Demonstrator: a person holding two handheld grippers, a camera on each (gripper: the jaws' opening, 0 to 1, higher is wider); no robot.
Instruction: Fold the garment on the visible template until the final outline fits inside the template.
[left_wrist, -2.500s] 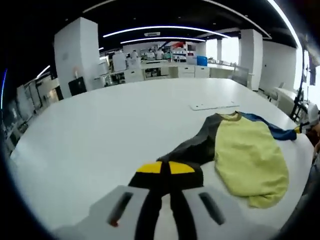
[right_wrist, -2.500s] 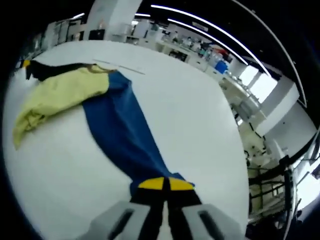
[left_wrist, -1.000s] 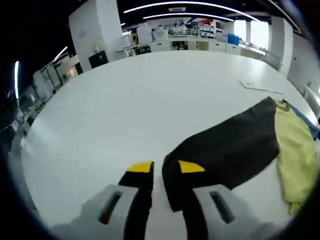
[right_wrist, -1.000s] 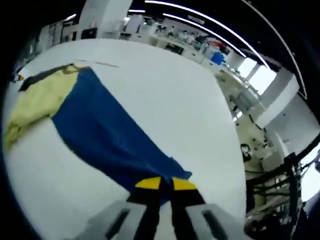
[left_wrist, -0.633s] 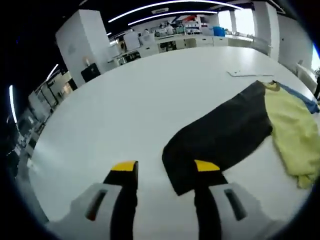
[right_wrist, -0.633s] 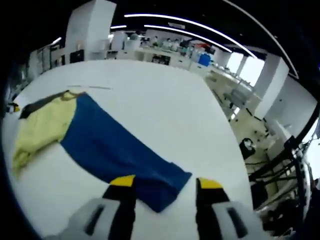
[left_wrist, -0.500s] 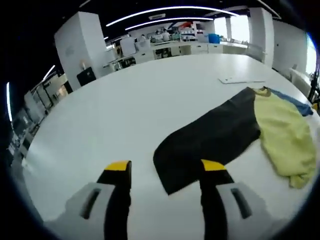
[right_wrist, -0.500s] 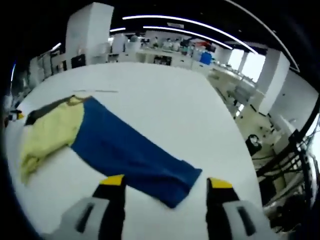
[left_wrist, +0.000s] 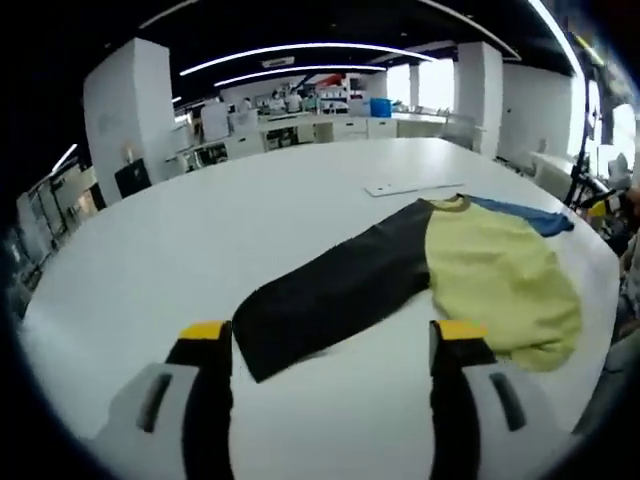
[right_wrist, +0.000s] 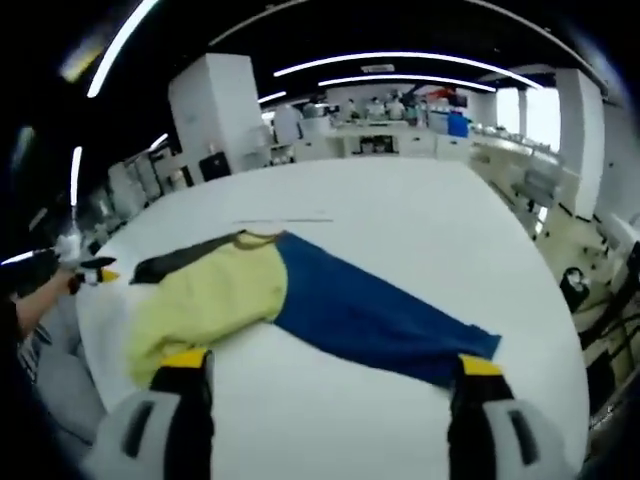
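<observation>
My left gripper (left_wrist: 330, 345) hangs with jaws spread wide, holding nothing; just ahead of it lies the cuff of the black sleeve (left_wrist: 330, 290). My right gripper (right_wrist: 330, 380) is likewise spread and empty, the blue sleeve (right_wrist: 375, 320) ending near its right jaw. The shirt (left_wrist: 495, 275) lies flat on the white table (left_wrist: 200, 240), sleeves stretched out to both sides in one long line, yellow body in the middle. Beyond the collar lies a thin flat template (left_wrist: 412, 186). Each cuff is nearest its own gripper, so I judge each sleeve folds inward toward the body.

One garment (left_wrist: 440, 270), one template (left_wrist: 412, 186), two tongs (left_wrist: 330, 345).
</observation>
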